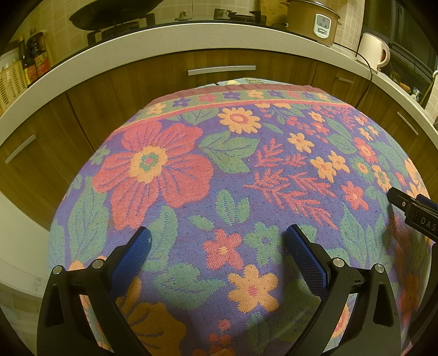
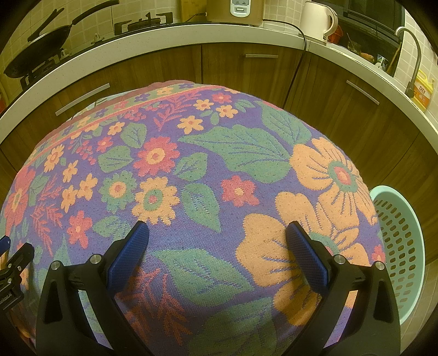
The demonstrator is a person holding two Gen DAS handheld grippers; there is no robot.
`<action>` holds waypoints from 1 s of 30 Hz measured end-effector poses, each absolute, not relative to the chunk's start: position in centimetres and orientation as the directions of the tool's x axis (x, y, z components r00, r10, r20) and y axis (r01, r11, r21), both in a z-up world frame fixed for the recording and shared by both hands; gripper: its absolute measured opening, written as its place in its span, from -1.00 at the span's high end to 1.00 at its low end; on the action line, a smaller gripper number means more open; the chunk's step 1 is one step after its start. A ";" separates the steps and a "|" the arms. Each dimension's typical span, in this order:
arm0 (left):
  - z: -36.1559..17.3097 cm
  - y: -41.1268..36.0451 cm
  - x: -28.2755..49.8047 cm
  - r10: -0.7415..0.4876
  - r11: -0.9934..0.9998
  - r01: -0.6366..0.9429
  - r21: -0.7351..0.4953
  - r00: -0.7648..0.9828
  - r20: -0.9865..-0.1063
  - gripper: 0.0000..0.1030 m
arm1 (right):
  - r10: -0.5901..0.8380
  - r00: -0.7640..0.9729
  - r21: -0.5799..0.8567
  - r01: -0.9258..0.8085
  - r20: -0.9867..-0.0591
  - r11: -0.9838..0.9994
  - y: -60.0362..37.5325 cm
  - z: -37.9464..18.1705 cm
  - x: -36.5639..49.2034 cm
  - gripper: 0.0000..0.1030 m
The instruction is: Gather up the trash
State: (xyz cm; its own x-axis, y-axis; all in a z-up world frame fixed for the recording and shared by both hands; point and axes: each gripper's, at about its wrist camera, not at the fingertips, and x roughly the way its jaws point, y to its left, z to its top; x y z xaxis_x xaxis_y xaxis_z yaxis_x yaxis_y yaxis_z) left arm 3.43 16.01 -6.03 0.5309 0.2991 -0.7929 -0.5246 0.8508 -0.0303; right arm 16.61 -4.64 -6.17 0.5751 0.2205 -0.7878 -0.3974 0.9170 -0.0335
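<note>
Kitchen cabinets ring a floral-cloth tabletop (image 1: 235,169) showing no trash. Left claw (image 1: 219,241) and right claw (image 2: 217,238) gape empty; the mint basket (image 2: 402,246) waits right. Searching blind could snag cloth.

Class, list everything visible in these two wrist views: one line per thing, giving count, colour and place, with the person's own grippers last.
Floral cloth: one, purple with red, orange and green flowers, covering the table.
Basket: one, mint green, perforated, right of the table.
Wok: one, black, on the stove, back left.
Rice cooker: one, brown, on the counter.
Kettle: one, white, on the counter.
Faucet: one, grey, far right.
Cabinets: brown wood, under the counter.
Left gripper: open, blue pads, over the cloth.
Right gripper: open, blue pads, over the cloth.
</note>
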 end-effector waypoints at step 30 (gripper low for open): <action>-6.0 16.0 3.4 0.299 0.851 -0.525 -0.031 0.531 -0.793 -0.85 | 0.220 0.576 -0.034 -0.396 -0.787 0.918 -4.7 -6.2 16.6 -0.87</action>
State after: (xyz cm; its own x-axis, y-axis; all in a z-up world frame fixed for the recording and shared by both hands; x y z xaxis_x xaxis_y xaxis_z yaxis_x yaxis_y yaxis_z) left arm 3.45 15.98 -6.00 0.5309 0.2992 -0.7929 -0.5249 0.8506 -0.0305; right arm 16.62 -4.71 -6.15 0.5764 0.2196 -0.7871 -0.3959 0.9177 -0.0339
